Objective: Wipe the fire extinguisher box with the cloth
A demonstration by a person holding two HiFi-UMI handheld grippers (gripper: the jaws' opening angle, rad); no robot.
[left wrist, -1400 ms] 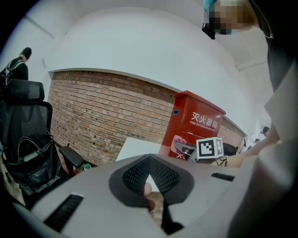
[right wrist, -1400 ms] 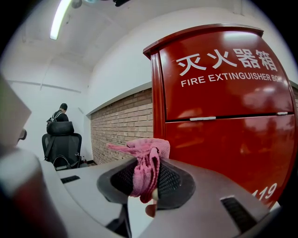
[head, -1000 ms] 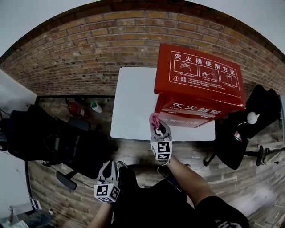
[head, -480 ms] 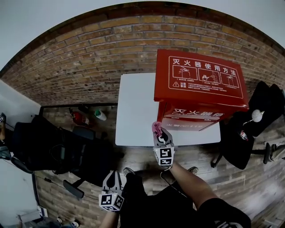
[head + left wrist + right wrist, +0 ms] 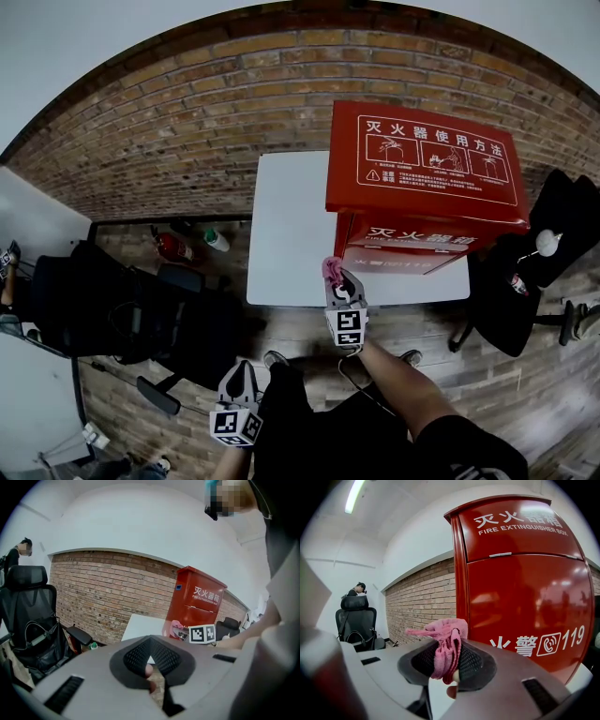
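A red fire extinguisher box (image 5: 422,183) stands on the right part of a white table (image 5: 286,225), against the brick wall. It fills the right gripper view as a tall red cabinet (image 5: 520,583) with white print. My right gripper (image 5: 336,274) is shut on a pink cloth (image 5: 446,648), held just short of the box's front lower left corner. The cloth (image 5: 329,269) sticks out past the jaws. My left gripper (image 5: 238,375) hangs low at my left side, jaws shut with nothing between them, far from the box (image 5: 194,604).
A black office chair (image 5: 122,309) stands left of the table. On the floor by the wall lie a small red extinguisher (image 5: 169,247) and a bottle (image 5: 217,241). Another dark chair (image 5: 525,272) sits right of the table. A person (image 5: 18,552) stands far off.
The view has shifted a little, so box and table sit slightly lower and to the right. My right gripper with the cloth stays at the box's lower left front; the left gripper dropped slightly.
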